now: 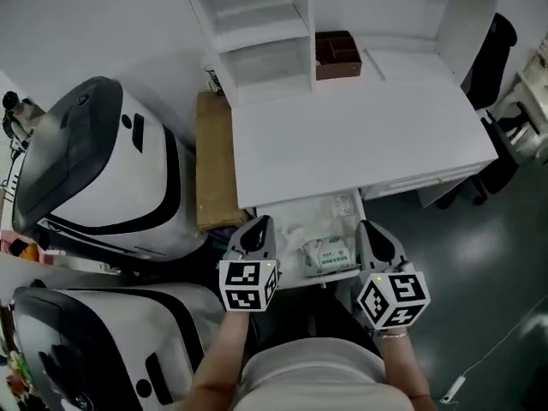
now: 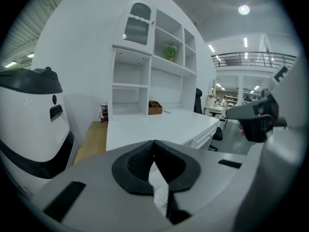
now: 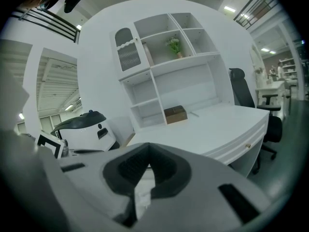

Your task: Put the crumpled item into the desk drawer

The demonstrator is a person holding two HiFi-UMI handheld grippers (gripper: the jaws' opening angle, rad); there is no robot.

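In the head view the white desk's drawer [image 1: 278,210] stands pulled out toward me. Inside it lie a white crumpled item [image 1: 297,229] and a pale green-and-white tissue pack [image 1: 326,255]. My left gripper [image 1: 259,223] hovers at the drawer's left edge and my right gripper [image 1: 364,227] at its right edge. Seen from the left gripper view, the left gripper [image 2: 154,142] has its jaw tips together, with only white showing through the slit below them. The right gripper [image 3: 148,163] looks the same in its own view, tips meeting. Neither holds anything that I can see.
The desk top [image 1: 360,127] is bare apart from a brown box [image 1: 337,54] under the white shelves [image 1: 261,24]. A brown board [image 1: 216,161] leans beside the desk. Two large white-and-black machines [image 1: 103,169] fill the left. A black office chair [image 1: 492,50] stands at the far right.
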